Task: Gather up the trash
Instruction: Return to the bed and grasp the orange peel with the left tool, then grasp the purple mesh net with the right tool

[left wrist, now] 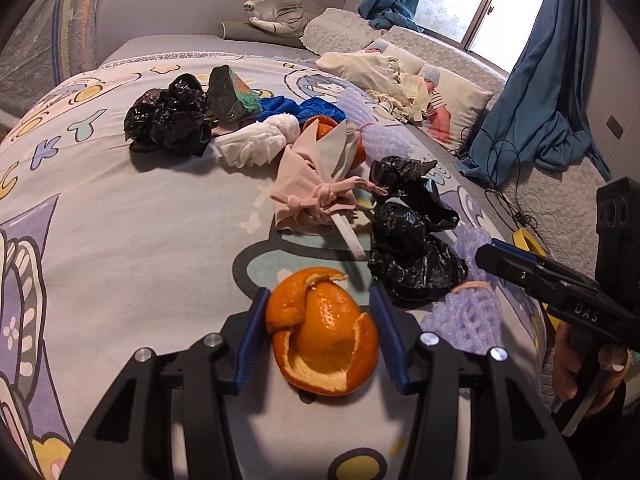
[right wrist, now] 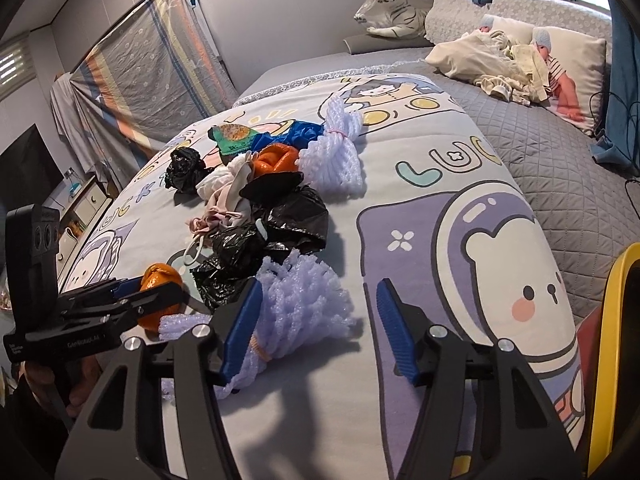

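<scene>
Both grippers positioned over trash on the bed

Left gripper (left wrist: 318,344) brackets the orange peel (left wrist: 324,336), pads near, contact unclear; right gripper (right wrist: 320,330) half open, foam net (right wrist: 298,304) against one pad.

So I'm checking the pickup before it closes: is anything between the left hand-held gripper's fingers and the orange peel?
Nothing visible. The orange peel sits directly between the left hand-held gripper fingers, on the bedspread. The black plastic bag lies beyond the right-side finger, outside the gap.
</scene>
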The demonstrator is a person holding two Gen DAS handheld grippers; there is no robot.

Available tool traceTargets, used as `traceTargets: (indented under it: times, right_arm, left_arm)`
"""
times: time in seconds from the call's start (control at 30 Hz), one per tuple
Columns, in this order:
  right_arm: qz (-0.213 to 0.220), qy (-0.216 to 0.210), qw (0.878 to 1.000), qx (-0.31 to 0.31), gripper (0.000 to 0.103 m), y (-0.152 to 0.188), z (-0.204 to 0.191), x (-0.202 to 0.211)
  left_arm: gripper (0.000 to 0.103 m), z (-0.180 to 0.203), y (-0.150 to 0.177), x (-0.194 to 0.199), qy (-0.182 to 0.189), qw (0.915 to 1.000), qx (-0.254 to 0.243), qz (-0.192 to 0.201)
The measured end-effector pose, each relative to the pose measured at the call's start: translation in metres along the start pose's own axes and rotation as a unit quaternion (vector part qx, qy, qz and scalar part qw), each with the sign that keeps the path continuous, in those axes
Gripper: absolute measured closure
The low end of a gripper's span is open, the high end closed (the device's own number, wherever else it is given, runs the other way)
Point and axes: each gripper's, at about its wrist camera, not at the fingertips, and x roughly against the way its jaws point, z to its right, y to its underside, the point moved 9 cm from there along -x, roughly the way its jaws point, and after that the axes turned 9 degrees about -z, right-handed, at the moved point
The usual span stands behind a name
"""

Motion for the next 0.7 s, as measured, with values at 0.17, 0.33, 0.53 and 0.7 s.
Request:
traceTargets:
  times: [0.17, 0.33, 0.53, 0.7]
  right_arm:
    - [-0.015, -0.010, 1.000, 0.003, 0.062, 0.002, -0.002, -0.005]
    - [-0.024, -0.014, 1.000, 0.001, 0.064, 0.003, -0.002, -0.008]
    - [-0.027, -0.007, 1.000, 0.013, 0.079, 0.004, -0.006, -0.010]
    - [-0.020, 0.000, 0.999, 0.027, 0.088, 0.005, -0.011, -0.005]
  left_arm:
    - [0.058, 0.000, 0.000, 0.001, 0.005, 1.0000, 0.005, 0.002]
    - [0.058, 0.000, 0.000, 0.002, 0.008, 0.9999, 0.008, 0.003]
    - [0.059, 0.000, 0.000, 0.006, 0.010, 0.9999, 0.008, 0.009]
    - [0.059, 0.003, -0.001, 0.010, 0.011, 0.9998, 0.004, 0.013]
